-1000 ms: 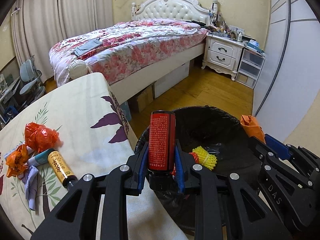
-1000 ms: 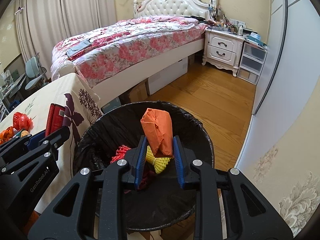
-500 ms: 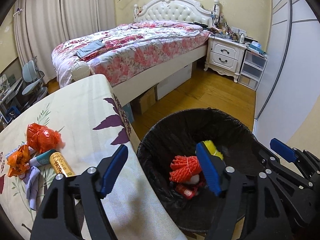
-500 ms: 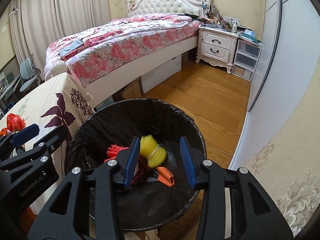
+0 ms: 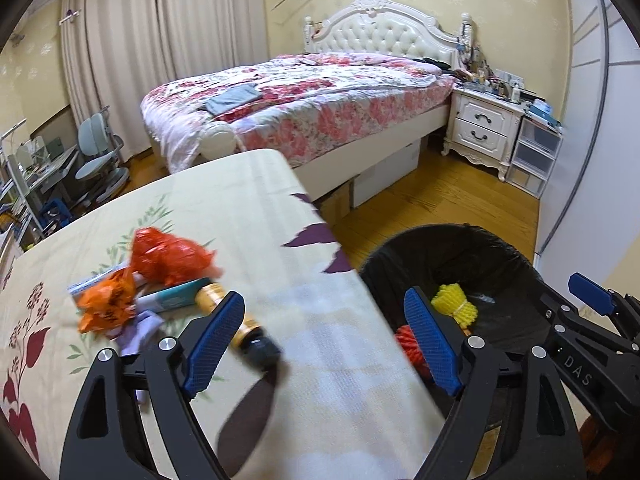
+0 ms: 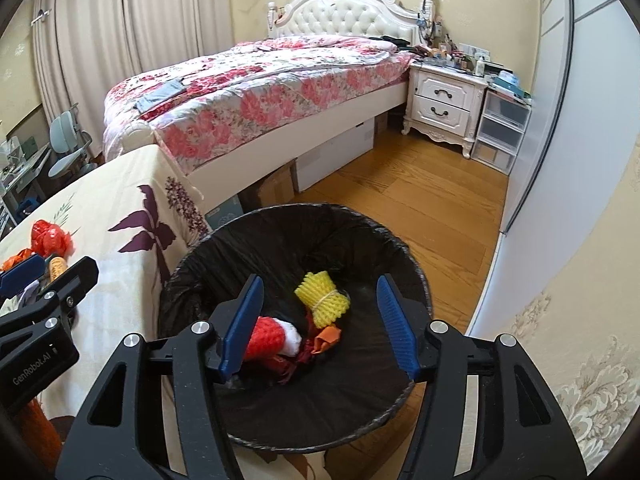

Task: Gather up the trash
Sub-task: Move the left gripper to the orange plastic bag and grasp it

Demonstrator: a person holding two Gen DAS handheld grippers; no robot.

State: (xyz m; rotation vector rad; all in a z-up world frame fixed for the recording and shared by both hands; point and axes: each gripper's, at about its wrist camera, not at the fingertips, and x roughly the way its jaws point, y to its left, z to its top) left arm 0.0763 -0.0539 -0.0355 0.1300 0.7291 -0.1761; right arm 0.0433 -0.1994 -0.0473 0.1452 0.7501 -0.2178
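A bin with a black liner [image 6: 280, 232] stands on the floor beside the table. In it lie a yellow foam net [image 6: 322, 300], a red and white piece [image 6: 272, 336] and an orange wrapper [image 6: 328, 336]. My right gripper [image 6: 320, 292] hangs over the bin, its jaws opening with nothing between them. My left gripper [image 5: 324, 294] is over the table's edge, jaws opening and empty. On the cloth lie a red plastic bag [image 5: 168, 256], an orange wrapper [image 5: 108, 300], a teal tube [image 5: 176, 294] and a yellow bottle with a black cap [image 5: 244, 328].
The table [image 5: 240, 200] wears a cream floral cloth and borders the bin [image 5: 460, 240] on its left. A bed [image 5: 320, 112] and a white nightstand [image 5: 484, 128] stand behind on the wooden floor. A white sliding door [image 6: 580, 160] runs along the right.
The left gripper let go of a red can and swung left from the bin to the table. The right gripper released an orange wrapper, which now lies in the bin. Both jaws widened.
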